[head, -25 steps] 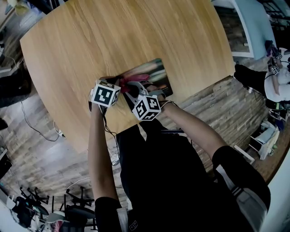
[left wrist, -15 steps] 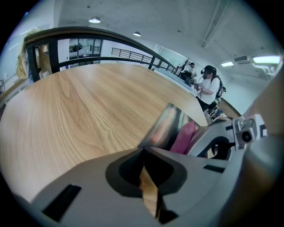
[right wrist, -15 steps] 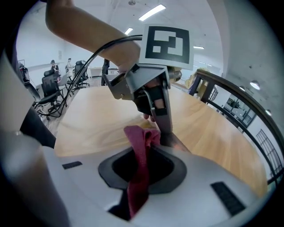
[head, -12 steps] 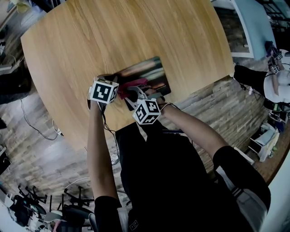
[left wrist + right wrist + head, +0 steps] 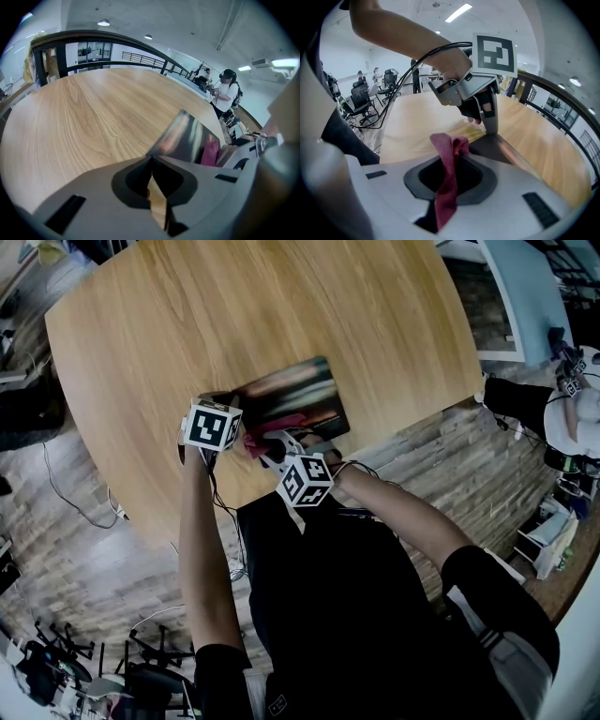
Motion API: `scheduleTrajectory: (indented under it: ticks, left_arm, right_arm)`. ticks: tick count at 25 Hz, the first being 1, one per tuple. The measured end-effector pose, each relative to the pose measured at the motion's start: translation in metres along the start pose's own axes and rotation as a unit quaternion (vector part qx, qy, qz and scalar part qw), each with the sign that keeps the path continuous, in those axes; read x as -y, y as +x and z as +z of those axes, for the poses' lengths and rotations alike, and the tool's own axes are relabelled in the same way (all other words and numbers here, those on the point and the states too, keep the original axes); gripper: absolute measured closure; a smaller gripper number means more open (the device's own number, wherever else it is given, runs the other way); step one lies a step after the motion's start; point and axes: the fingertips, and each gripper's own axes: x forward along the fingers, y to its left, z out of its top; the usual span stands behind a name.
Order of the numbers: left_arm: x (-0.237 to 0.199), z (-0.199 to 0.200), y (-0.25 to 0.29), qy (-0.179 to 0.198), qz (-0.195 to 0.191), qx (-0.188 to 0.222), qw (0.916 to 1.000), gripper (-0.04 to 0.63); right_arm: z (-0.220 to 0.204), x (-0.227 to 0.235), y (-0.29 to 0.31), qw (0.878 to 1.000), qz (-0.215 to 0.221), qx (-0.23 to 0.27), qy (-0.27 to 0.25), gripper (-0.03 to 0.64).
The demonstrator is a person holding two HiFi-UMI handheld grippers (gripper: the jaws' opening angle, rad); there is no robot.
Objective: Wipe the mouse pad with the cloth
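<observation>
The dark mouse pad [image 5: 295, 392] lies near the front edge of the round wooden table [image 5: 234, 315]. My left gripper [image 5: 228, 407] is shut, its tips resting on the pad's near left corner [image 5: 151, 159]; the right gripper view shows those fingers [image 5: 490, 117] coming down onto the pad [image 5: 511, 152]. My right gripper [image 5: 269, 441] is shut on a pink cloth [image 5: 264, 426], which hangs out between its jaws [image 5: 449, 173] and lies bunched on the pad's near edge. In the left gripper view the cloth [image 5: 209, 152] shows beside the pad [image 5: 187, 133].
The table's front edge [image 5: 234, 507] runs just under both hands. Beyond it lie a wood-patterned floor with cables [image 5: 80, 507]. A person [image 5: 572, 404] stands off to the right. Office chairs [image 5: 361, 96] stand far behind the table.
My right gripper has drawn the cloth back along the pad toward its near left edge and toward my body. The left gripper has stayed at the pad's corner.
</observation>
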Motion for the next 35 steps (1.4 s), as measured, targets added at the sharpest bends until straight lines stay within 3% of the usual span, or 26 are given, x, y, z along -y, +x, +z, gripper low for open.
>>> scheduleTrajectory:
  ticks: [6,15,22,30,35]
  left_arm:
    - [-0.003,-0.002,0.001,-0.014,-0.003,0.0,0.9999,0.572]
    - [-0.002,-0.002,0.0,-0.012,0.004,0.005,0.9999,0.572]
    - [0.0,0.002,0.0,-0.01,0.005,0.01,0.9999,0.572]
    - [-0.004,0.002,0.0,-0.01,0.007,0.01,0.9999,0.572]
    - [-0.004,-0.002,0.001,-0.019,0.006,0.005,0.9998,0.572]
  right_arm:
    - [-0.004,-0.012,-0.004,0.999,0.025,-0.005,0.028,0.554]
    - [-0.014,-0.038,-0.014,0.998,0.052,-0.013,0.028,0.554]
    - [-0.021,-0.054,-0.022,0.994,0.098,-0.028,0.037,0.554]
    - [-0.025,-0.065,-0.027,0.981,0.164,-0.049,0.088,0.554]
    - [-0.029,-0.077,-0.037,0.973,0.208,-0.062,0.074,0.554]
